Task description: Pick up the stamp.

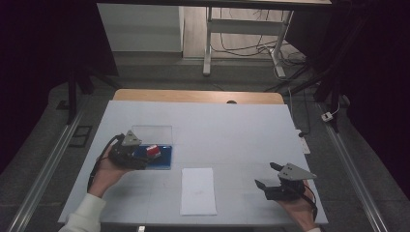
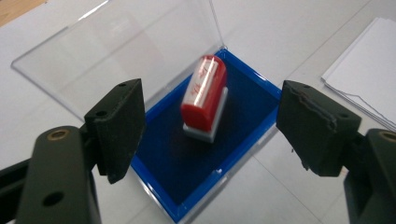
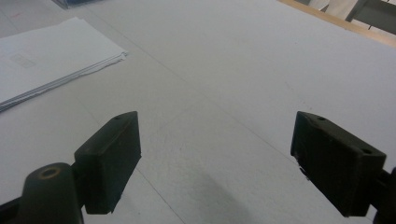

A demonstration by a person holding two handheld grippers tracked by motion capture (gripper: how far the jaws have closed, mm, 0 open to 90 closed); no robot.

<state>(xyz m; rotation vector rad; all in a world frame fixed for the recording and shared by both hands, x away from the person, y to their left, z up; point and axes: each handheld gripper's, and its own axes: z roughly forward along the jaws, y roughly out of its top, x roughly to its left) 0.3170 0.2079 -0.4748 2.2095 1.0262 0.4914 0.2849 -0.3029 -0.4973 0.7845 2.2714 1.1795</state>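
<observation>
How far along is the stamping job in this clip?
Early. Done: the ink pad box is open, its clear lid folded back, and the red stamp stands on the pad. In hand: the open left gripper brackets the stamp without holding it. Left: grasp it and stamp the paper. The right gripper waits open.

Beyond your white table, with its wooden far edge, a grey floor runs to a white-framed desk. Cables tangle under it. Metal rails flank you; the sides sit dark.
</observation>
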